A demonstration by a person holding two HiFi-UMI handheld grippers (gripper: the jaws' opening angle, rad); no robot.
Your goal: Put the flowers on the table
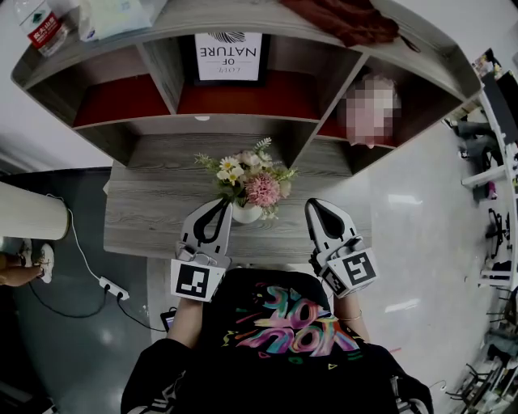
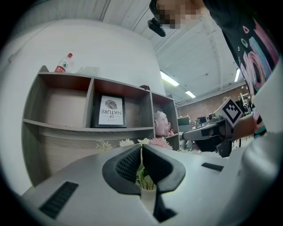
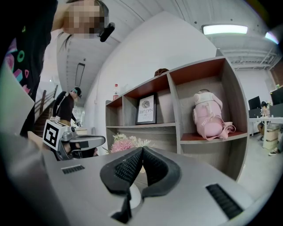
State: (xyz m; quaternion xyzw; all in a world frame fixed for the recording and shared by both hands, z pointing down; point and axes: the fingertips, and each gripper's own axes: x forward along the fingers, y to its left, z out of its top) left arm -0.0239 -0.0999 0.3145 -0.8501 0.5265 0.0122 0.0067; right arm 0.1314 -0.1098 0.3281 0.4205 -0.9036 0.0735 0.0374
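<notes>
A bunch of pink, white and yellow flowers point(image 1: 249, 182) stands upright in a small white vase point(image 1: 247, 213) on the grey wooden table point(image 1: 154, 214), near its front edge. My left gripper point(image 1: 222, 204) hovers just left of the vase, its jaws shut with nothing between them. My right gripper point(image 1: 314, 204) is a little further off on the vase's right, also shut and empty. In the left gripper view the flowers point(image 2: 154, 142) show just past the closed gripper point(image 2: 141, 148). The right gripper view has the flowers point(image 3: 124, 142) to the left of its closed gripper point(image 3: 142, 149).
A shelf unit point(image 1: 243, 121) rises behind the table, holding a framed print point(image 1: 229, 57) and a pink bag point(image 3: 208, 112). A bottle point(image 1: 42, 28) and a dark red cloth point(image 1: 344, 20) lie on top. A power strip point(image 1: 113, 289) lies on the floor at left.
</notes>
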